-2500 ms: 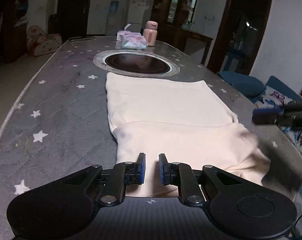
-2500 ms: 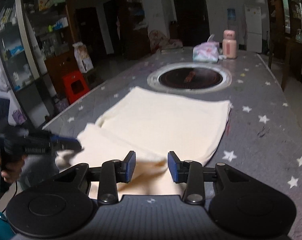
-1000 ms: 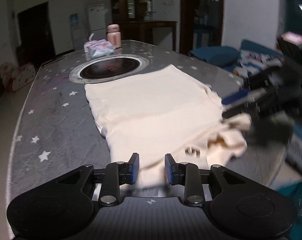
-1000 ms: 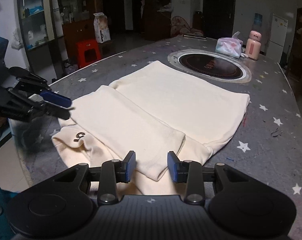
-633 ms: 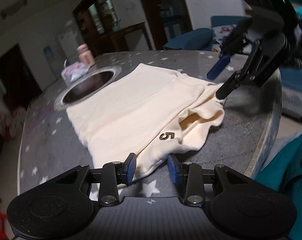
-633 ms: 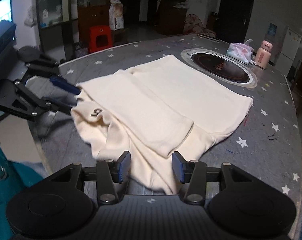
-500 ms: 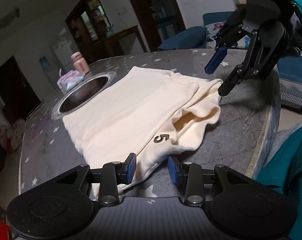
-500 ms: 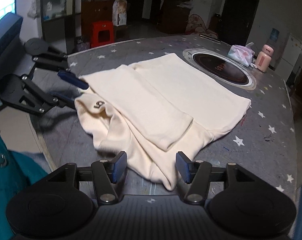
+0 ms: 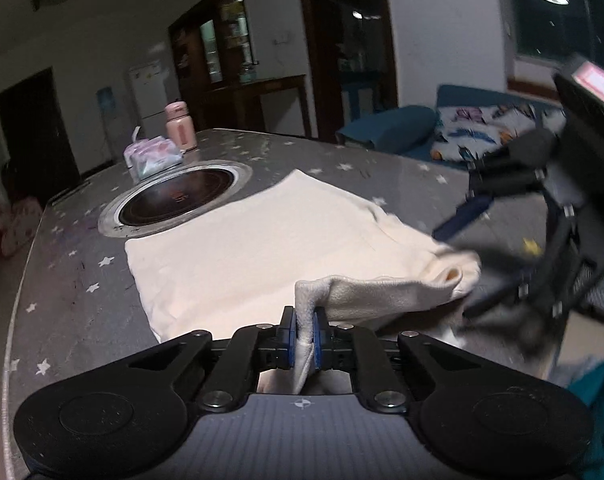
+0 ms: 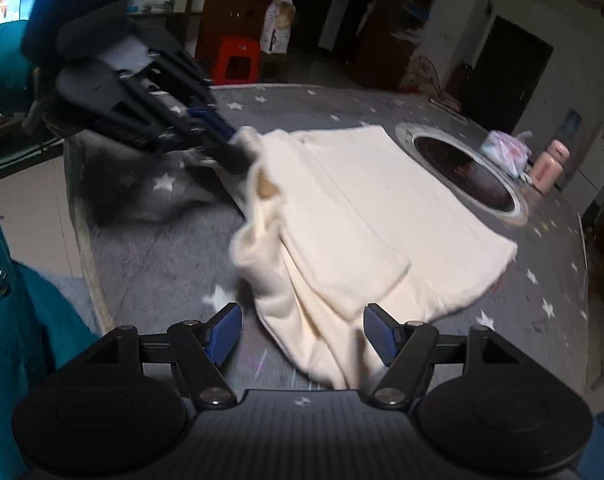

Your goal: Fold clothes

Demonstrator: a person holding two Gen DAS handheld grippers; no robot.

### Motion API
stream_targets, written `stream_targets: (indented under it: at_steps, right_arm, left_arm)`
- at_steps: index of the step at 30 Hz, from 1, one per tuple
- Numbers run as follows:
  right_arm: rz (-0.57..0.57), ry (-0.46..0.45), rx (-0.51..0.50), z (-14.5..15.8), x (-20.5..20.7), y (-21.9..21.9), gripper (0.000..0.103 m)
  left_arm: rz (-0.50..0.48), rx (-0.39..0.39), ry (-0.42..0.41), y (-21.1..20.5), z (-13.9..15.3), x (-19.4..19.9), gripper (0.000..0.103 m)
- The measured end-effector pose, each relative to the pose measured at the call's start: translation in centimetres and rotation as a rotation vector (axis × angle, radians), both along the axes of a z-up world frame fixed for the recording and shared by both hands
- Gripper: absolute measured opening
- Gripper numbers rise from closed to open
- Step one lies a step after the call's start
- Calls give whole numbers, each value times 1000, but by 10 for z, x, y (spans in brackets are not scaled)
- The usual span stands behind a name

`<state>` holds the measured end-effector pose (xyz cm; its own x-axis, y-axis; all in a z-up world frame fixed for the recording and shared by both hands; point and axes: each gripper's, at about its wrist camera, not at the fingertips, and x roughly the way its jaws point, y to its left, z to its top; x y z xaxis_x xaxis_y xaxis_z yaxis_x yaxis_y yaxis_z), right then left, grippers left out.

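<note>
1. Lying on the grey star-printed table (image 9: 74,280) is one cream garment (image 9: 242,248) of soft, slightly fuzzy knit, its far part spread flat and roughly rectangular, its near end bunched and lifted.
2. The garment's long axis is seen running from the near table edge toward the round, metal-rimmed dark glass hob (image 9: 178,200) set into the tabletop.
3. A fold of the near hem is clamped between the blue pads of the left tongs (image 9: 303,334), whose jaws are pressed together on the cloth.
4. The right tongs (image 10: 302,330) are held wide apart, with the crumpled near edge of the garment (image 10: 342,240) lying between the two pads, ungripped.
5. Beyond the hob, one pink bottle (image 9: 179,126) and one soft tissue pack (image 9: 154,156) are seen side by side.
</note>
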<state>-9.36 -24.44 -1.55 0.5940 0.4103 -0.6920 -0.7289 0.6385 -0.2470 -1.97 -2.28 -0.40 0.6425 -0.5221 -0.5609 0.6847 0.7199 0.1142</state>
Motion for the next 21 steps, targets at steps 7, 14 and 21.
stream_targets:
  at_steps: [7, 14, 21]
  right_arm:
    - [-33, 23, 38, -11, 26, 10, 38]
    - [-89, 137, 174, 2, 50, -5, 13]
    - [-100, 144, 215, 11, 60, -10, 12]
  left_arm:
    - [7, -23, 53, 1, -3, 14, 11]
    - [3, 33, 32, 11, -11, -2, 27]
    - [-11, 145, -42, 20, -23, -17, 40]
